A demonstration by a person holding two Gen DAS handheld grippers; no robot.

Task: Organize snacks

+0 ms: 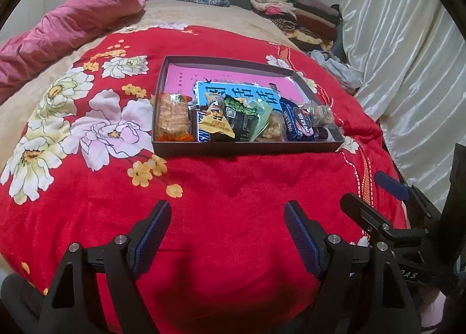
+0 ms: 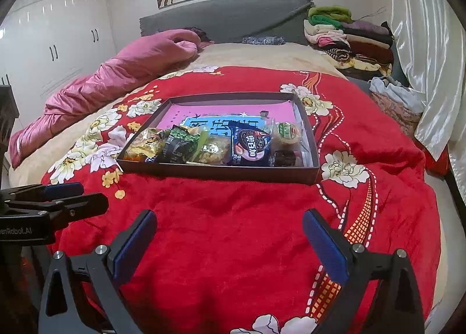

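Note:
A shallow dark box sits on a red flowered blanket. Along its near side lie several wrapped snacks: an orange rice cracker pack, a yellow triangular pack, a dark green-topped pack, a blue cookie pack and a round pastry. A pink and blue card lines the box floor. My left gripper is open and empty, short of the box. My right gripper is open and empty, also short of it. Each shows at the other view's edge.
A pink duvet lies along the bed's left. Folded clothes are stacked at the far right by the grey headboard. A white curtain hangs on the right. White wardrobes stand at the left.

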